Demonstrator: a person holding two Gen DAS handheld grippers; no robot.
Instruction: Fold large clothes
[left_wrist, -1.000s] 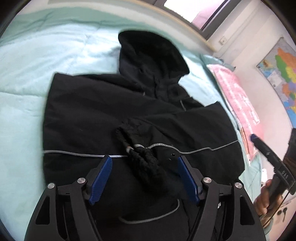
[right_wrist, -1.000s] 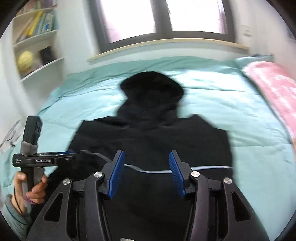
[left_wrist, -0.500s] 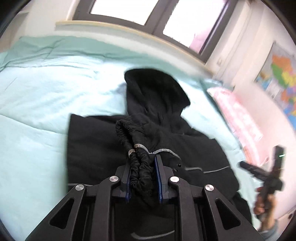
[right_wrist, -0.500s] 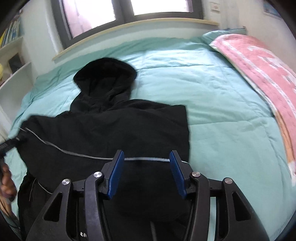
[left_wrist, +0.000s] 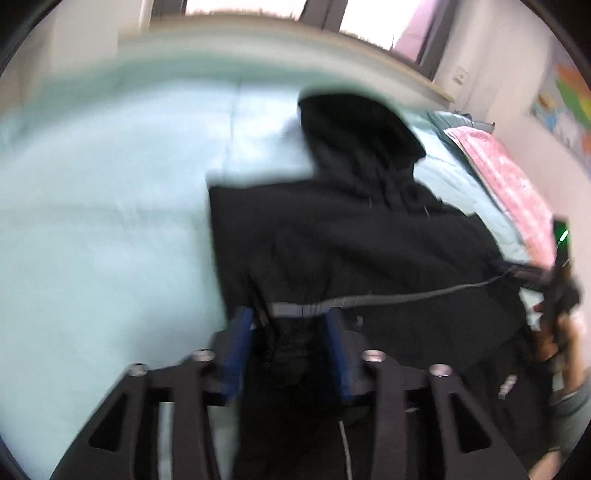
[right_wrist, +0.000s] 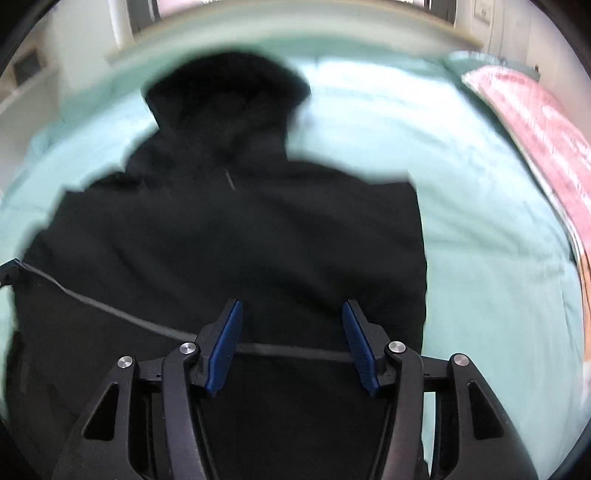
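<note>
While my left wrist camera is badly blurred, it shows my left gripper (left_wrist: 290, 332) over the near part of a large black hooded jacket (left_wrist: 351, 236) spread on a pale teal quilted bed cover (left_wrist: 103, 206). Its blue-padded jaws have just been opening; they stand apart with bunched black cloth in the gap, and the pads do not appear to press on it, so I record it as released. A thin grey reflective stripe (left_wrist: 388, 297) runs across the jacket just beyond the fingertips. The hood lies toward the window end. A pink patterned blanket (left_wrist: 506, 177) lies along the bed's right side, and a hand (left_wrist: 557, 332) holds the other tool at the right edge.

From my right wrist camera, my right gripper (right_wrist: 291, 332) hovers over the same jacket (right_wrist: 240, 236), jaws wide apart and clamping nothing, released. The grey stripe (right_wrist: 110, 312) passes between the pads. Teal cover (right_wrist: 480, 221) shows to the right, and the pink blanket (right_wrist: 539, 122) beyond it.
</note>
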